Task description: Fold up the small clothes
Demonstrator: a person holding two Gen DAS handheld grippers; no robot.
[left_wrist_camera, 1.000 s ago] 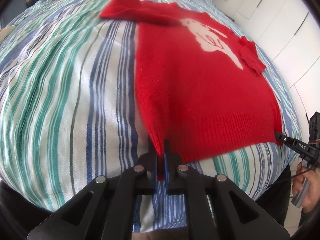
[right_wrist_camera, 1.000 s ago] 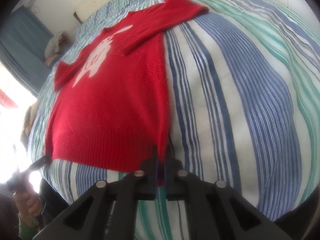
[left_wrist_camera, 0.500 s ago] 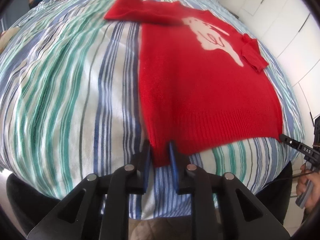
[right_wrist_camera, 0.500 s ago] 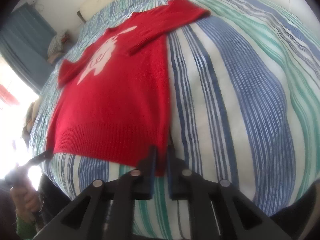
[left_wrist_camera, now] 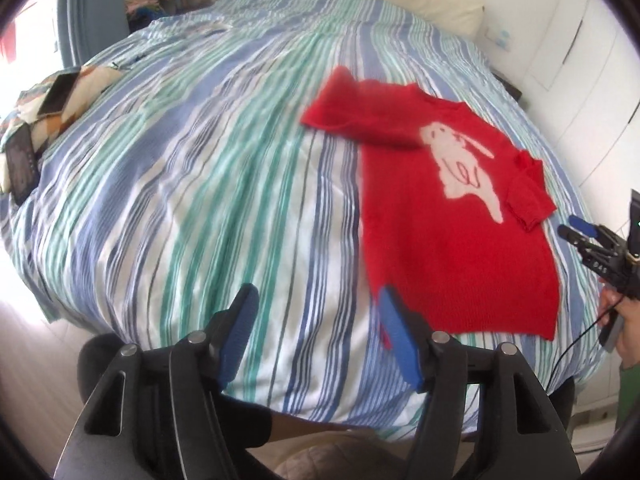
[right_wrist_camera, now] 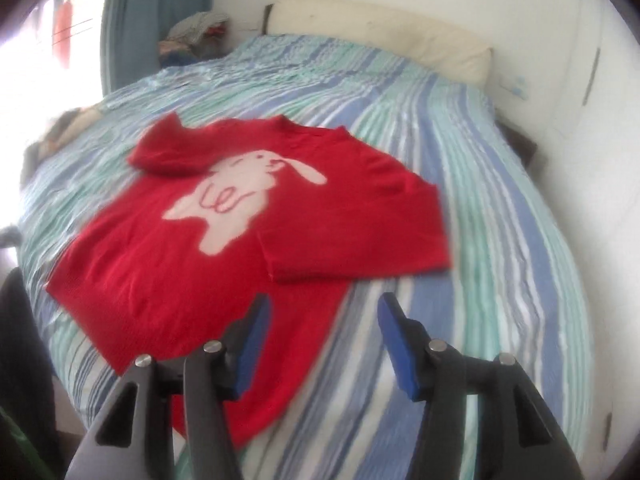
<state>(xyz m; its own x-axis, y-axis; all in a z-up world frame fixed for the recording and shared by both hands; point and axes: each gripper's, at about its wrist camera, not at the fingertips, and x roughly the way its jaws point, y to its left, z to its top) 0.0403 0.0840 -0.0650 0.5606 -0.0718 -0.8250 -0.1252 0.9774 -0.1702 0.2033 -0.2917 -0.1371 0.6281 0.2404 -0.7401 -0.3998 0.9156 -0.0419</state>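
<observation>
Red sweater flat on striped bed, sleeves folded in. L gripper & R gripper jaws just opened, nothing between; hem let go, prob. to regrip for next fold

Red sweater with a pale – seemingly pink-white – rabbit motif; blue-green-white striped bedcover.

a red sweater with a white rabbit motif lies flat on a bed covered in blue, green and white stripes. the left tool, its blue-padded jaws just opened with nothing between them, hangs above the bed's near edge beside the sweater's hem. the right tool enters at the right edge, held by a hand.
</observation>
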